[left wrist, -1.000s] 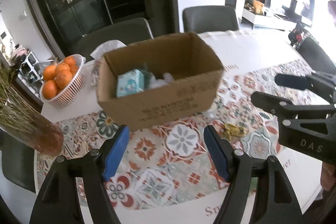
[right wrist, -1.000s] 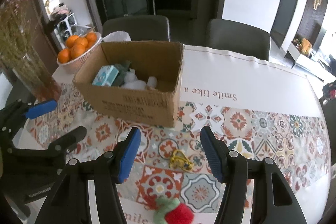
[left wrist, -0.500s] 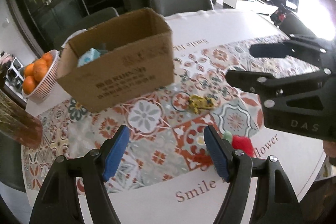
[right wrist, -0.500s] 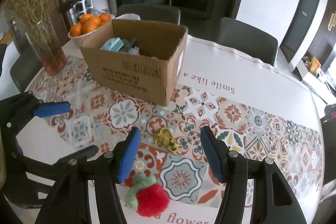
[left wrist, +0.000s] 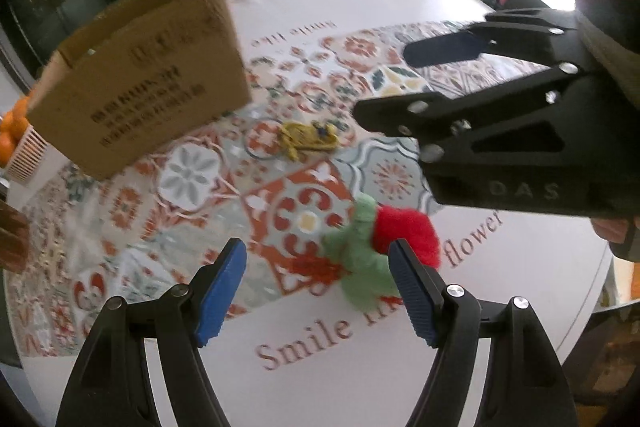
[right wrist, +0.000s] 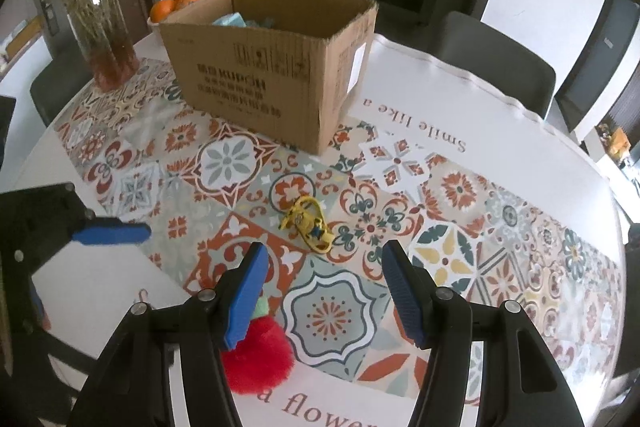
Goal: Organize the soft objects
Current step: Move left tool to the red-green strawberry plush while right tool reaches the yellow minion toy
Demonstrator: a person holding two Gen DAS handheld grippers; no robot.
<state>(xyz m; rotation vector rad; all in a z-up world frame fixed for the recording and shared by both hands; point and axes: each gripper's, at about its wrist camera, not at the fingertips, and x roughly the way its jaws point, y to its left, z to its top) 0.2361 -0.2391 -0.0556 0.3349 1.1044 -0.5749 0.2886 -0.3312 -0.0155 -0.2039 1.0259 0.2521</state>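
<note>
A red and green plush strawberry point(left wrist: 380, 247) lies on the patterned tablecloth just ahead of my left gripper point(left wrist: 318, 291), which is open and empty. In the right wrist view the strawberry point(right wrist: 260, 355) sits partly behind the left finger of my right gripper point(right wrist: 324, 291), also open and empty. A small yellow soft toy point(right wrist: 310, 225) lies ahead of the right gripper; it also shows in the left wrist view point(left wrist: 308, 141). An open cardboard box point(right wrist: 268, 63) with soft items inside stands beyond it, also in the left wrist view point(left wrist: 140, 83).
A glass vase with dried stems point(right wrist: 102, 39) stands left of the box. A basket of oranges point(right wrist: 180, 1) sits behind it. Grey chairs point(right wrist: 492, 55) ring the round table. The table's near edge point(left wrist: 592, 291) is close on the right.
Both grippers have pulled back from the box and lowered toward the near part of the table. The strawberry now lies close to the left gripper's fingers. Both stayed open.
</note>
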